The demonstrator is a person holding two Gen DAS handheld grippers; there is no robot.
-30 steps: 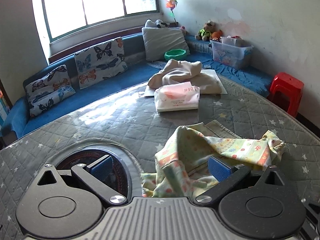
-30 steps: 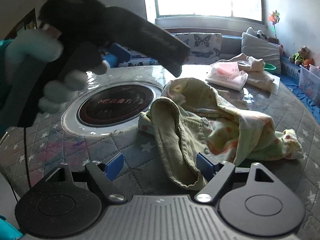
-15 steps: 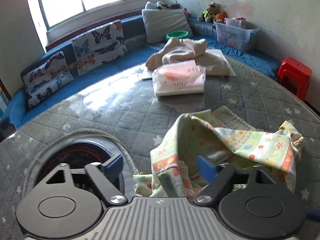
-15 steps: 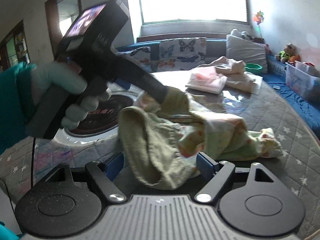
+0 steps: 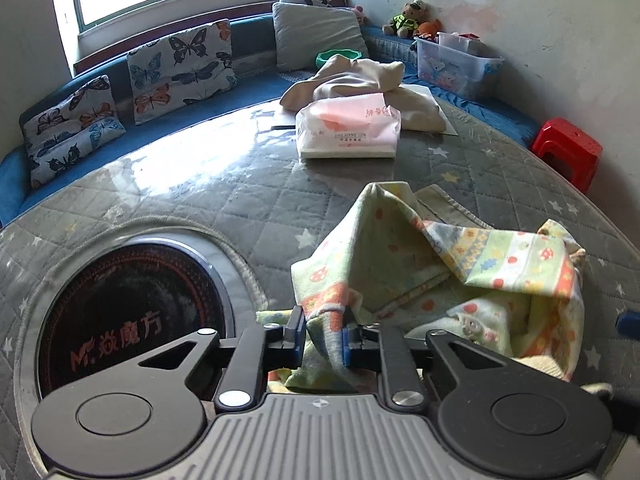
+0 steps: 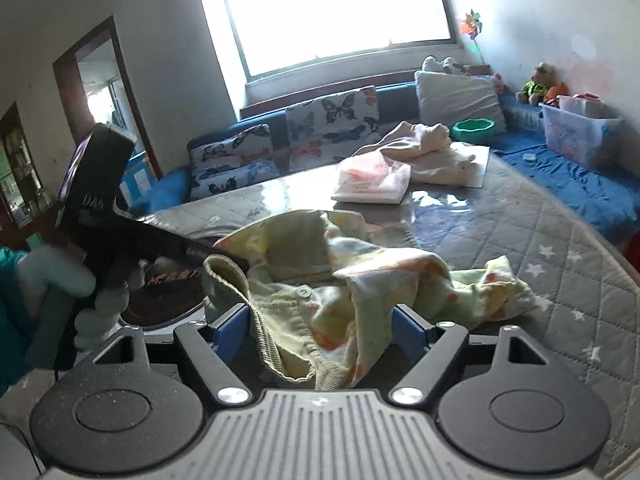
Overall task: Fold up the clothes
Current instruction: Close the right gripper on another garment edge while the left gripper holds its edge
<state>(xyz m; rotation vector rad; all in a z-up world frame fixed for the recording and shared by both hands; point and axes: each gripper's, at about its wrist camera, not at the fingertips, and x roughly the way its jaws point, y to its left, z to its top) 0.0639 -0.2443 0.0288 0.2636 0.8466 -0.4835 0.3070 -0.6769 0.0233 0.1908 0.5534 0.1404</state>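
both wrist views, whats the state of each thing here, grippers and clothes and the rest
left gripper: jaws just closed, pinching a fold of the garment
right gripper: open, cloth lying between the pads
printed garment: crumpled, unfolded, one edge lifted
beige garment: bunched in a heap
tissue pack: lying flat on the table
storage bin: no lid, things inside

garments: 2, a patterned one (image 5: 452,276) at 5 o'clock, a cream one (image 5: 360,80) at 1 o'clock | tissue packs (image 5: 348,128): 1 | butterfly cushions (image 5: 180,64): 2 | grey pillows (image 5: 316,36): 1 | green bowls (image 5: 336,55): 1 | plastic bins (image 5: 456,66): 1 | red stools (image 5: 568,152): 1 | burner plates (image 5: 132,308): 1 | grippers: 2, left (image 5: 323,338), right (image 6: 320,330)
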